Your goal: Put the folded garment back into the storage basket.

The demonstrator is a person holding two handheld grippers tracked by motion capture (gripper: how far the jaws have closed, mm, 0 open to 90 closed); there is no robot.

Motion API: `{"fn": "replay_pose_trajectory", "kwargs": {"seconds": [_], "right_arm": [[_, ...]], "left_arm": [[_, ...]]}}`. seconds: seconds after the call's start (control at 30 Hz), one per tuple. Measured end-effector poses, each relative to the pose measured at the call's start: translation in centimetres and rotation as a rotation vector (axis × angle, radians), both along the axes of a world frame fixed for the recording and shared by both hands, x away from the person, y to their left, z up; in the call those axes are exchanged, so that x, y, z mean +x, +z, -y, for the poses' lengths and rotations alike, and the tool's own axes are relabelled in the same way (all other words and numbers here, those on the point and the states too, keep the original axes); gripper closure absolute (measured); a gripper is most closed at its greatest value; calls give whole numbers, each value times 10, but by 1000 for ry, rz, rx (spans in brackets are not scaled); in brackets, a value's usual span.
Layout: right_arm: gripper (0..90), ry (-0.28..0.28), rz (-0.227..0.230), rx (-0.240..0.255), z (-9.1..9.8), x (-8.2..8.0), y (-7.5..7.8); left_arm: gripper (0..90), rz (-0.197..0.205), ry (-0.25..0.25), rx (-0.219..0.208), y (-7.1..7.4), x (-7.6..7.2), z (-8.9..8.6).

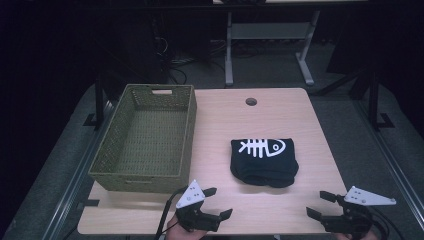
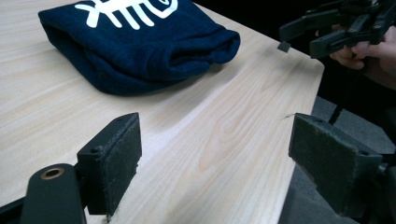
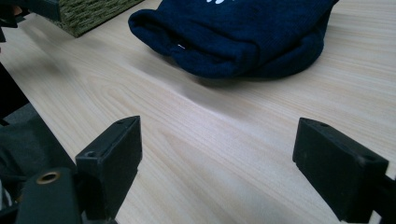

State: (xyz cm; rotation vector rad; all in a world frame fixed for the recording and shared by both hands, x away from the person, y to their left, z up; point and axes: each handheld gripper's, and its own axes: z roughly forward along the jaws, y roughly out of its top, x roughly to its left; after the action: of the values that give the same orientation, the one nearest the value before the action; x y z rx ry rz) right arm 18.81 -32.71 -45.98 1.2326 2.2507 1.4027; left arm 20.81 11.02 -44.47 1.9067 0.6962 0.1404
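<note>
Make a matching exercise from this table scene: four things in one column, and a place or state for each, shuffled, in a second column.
Things:
1. woven basket
2. folded dark garment
3. left gripper
4. round hole

Places or states:
A. in the tabletop near the far edge
B. at the near edge, jaws open, nothing between them
C. on the left side of the table, nothing inside
D. mid-table, white fish-skeleton print facing up

Pairs: 1-C, 2-D, 3-B, 4-A

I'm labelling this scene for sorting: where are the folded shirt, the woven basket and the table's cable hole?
folded shirt (image 1: 263, 167), high view, dark fabric below the fishbone print.
woven basket (image 1: 141, 181), high view, near wall.
cable hole (image 1: 251, 101), high view, its centre.
</note>
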Motion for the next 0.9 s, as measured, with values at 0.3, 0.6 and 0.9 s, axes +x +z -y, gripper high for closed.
{"fn": "replay_pose_trajectory", "kwargs": {"seconds": [0.3,0.6,0.9], "right_arm": [[154,25,-7,7,-1,15,10],[154,42,-26,-3,-4,40,19],[153,71,-32,-37,-12,58,31]], "left_arm": [[172,7,18,-16,7,15,8],[172,9,35,-19,11,32,22],[172,-6,33,-13,12,49,32]]}}
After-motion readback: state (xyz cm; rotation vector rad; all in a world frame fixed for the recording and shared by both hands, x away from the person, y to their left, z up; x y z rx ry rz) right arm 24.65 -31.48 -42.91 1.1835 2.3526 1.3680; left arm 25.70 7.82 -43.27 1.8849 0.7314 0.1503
